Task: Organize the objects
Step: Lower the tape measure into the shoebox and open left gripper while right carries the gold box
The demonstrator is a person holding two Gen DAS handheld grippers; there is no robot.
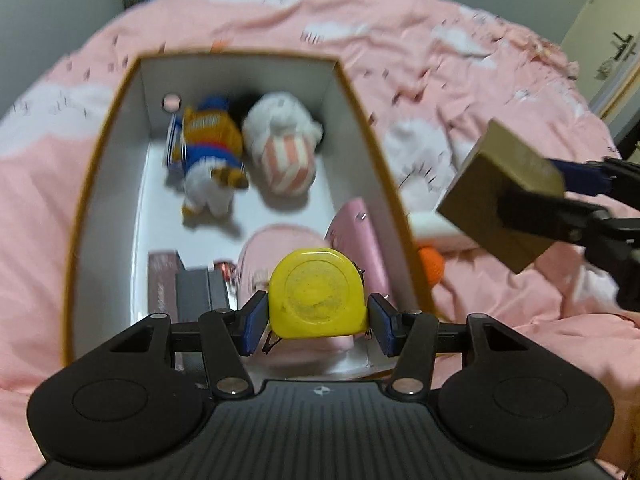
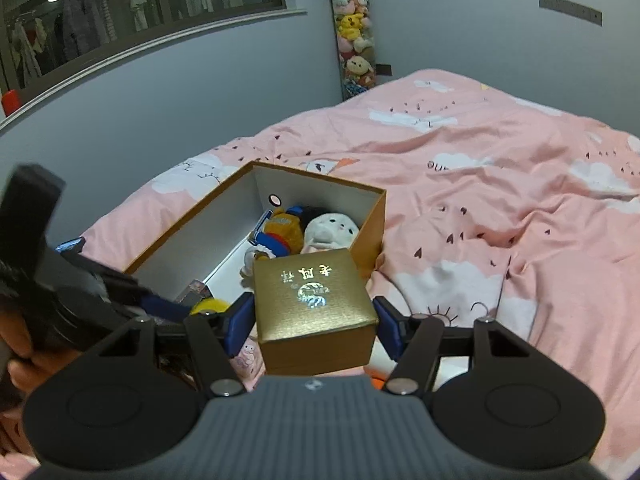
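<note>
My left gripper (image 1: 318,320) is shut on a yellow tape measure (image 1: 316,292), held above the near end of an open brown cardboard box (image 1: 360,120) with white inner walls. Inside the box lie an orange-and-blue plush toy (image 1: 212,148), a white plush with a striped bag (image 1: 286,140), pink items (image 1: 360,224) and a dark flat case (image 1: 196,288). My right gripper (image 2: 314,320) is shut on a small gold gift box (image 2: 314,300) with shiny lettering, held just right of the cardboard box (image 2: 372,224). The gold box (image 1: 500,196) and the right gripper show at the right of the left wrist view.
The box rests on a bed with a pink cloud-print cover (image 2: 500,200). An orange ball (image 1: 432,268) and a white object (image 1: 436,228) lie on the cover beside the box's right wall. A hanging column of plush toys (image 2: 354,28) is in the room corner. A window (image 2: 132,4) is at upper left.
</note>
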